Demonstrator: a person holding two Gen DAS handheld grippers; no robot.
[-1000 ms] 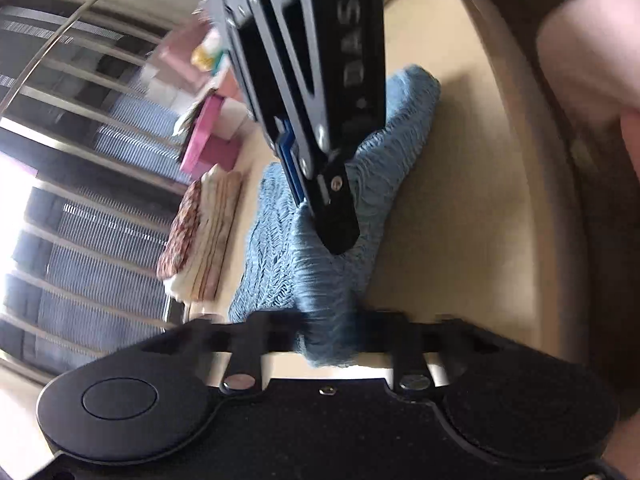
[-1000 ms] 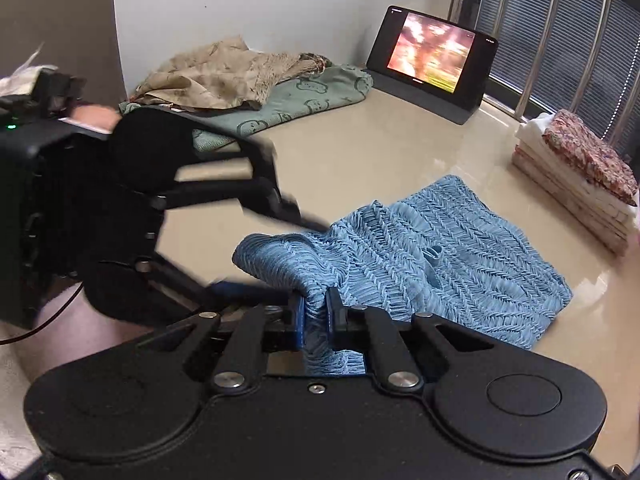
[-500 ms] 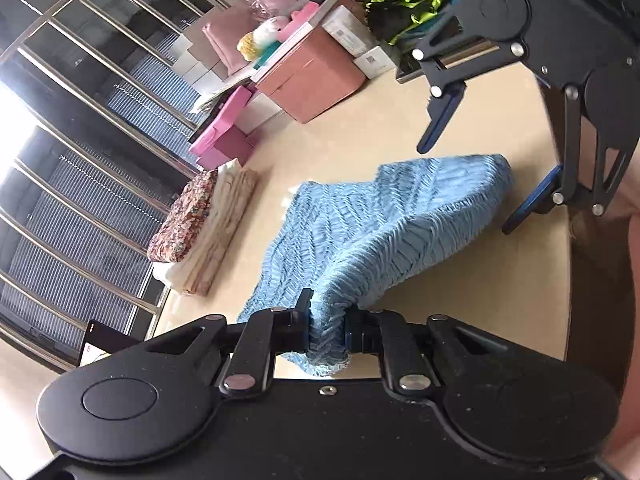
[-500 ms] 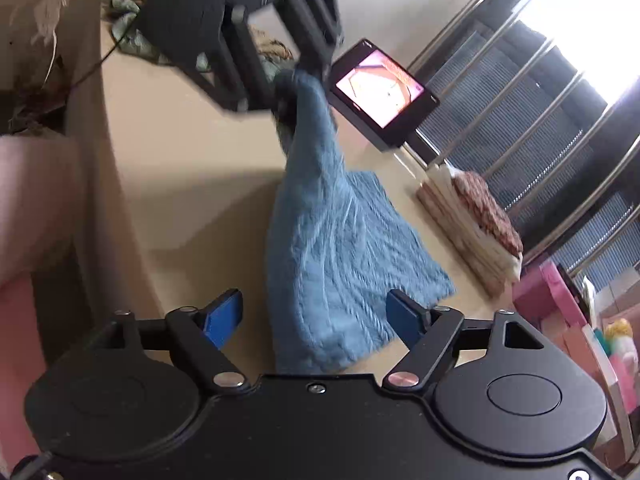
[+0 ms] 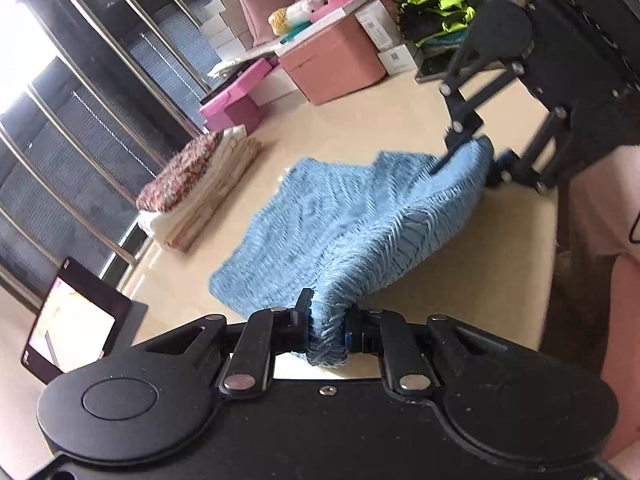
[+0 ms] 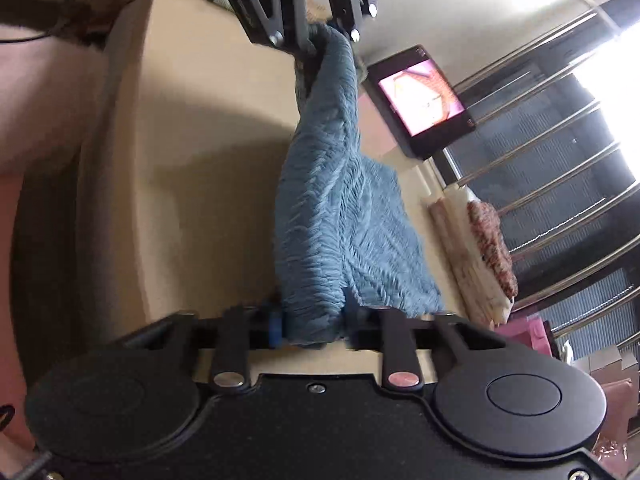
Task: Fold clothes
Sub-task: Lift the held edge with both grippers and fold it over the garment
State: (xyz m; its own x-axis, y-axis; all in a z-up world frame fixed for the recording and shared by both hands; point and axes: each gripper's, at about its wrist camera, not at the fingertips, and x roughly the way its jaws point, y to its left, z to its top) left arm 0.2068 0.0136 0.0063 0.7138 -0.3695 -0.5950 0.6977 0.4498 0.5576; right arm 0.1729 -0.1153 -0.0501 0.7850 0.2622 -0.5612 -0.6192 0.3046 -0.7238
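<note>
The left gripper (image 5: 326, 330) has its jaws pressed onto a bunched corner of the blue, ribbed knit garment (image 5: 352, 216), just as it did a second ago, and that corner hangs above the glossy beige tabletop (image 5: 360, 128). The right gripper (image 6: 310, 322) is what has changed: a second ago it pinched the cloth, half a second ago its blue-padded fingers stood wide with the garment loose between them, and now the jaws are closing on a thicker fold of the knit's near edge. Motion blur hides the pads there, so whether they press the cloth yet is hard to say, though they look to be touching it on both sides. Between the two grippers the garment is drawn into a raised ridge near the table's front edge, while its far part trails down and lies flat on the table. This looks like a re-grip, probably to get a second corner in hand before laying the fold over. Beyond the garment, a stack of folded cream cloths topped with a red patterned piece (image 5: 192, 184) sits by the railed window, a dark tablet with a lit screen (image 6: 424, 100) leans nearby, and pink boxes (image 5: 332, 56) crowd the far end.
</note>
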